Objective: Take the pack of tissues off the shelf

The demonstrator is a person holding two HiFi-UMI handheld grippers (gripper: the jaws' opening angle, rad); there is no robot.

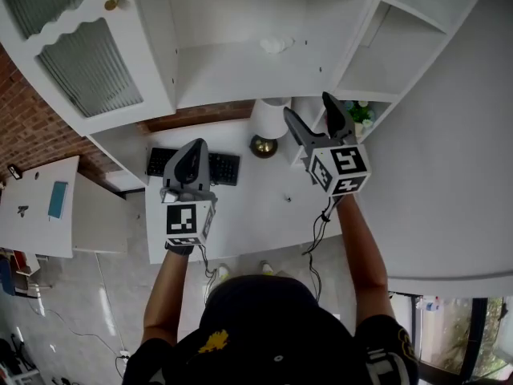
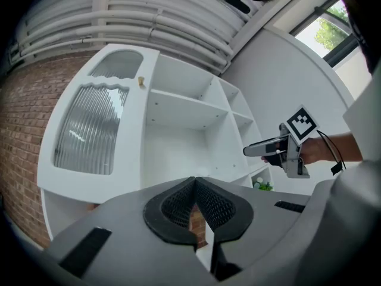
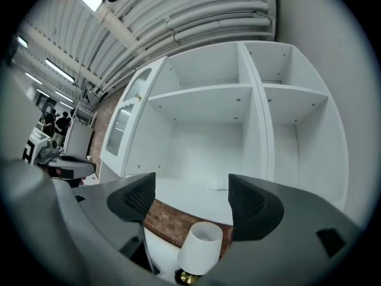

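The pack of tissues (image 1: 276, 44) is a small white bundle lying on the wide middle shelf (image 1: 224, 74) of a white shelf unit, toward its right side. In the right gripper view the pack (image 3: 220, 185) shows far off between the jaws. My right gripper (image 1: 314, 112) is open and empty, held below the shelf, just right of a lamp. My left gripper (image 1: 192, 149) is shut on nothing, lower and to the left over the desk; its pads (image 2: 178, 204) meet in the left gripper view.
A white-shaded lamp (image 1: 268, 123) with a brass base stands on the white desk (image 1: 248, 207) under the shelf. A black keyboard (image 1: 215, 168) lies left of it. A small green plant (image 1: 361, 112) sits in a right cubby. A ribbed-glass cabinet door (image 1: 88, 66) is at left.
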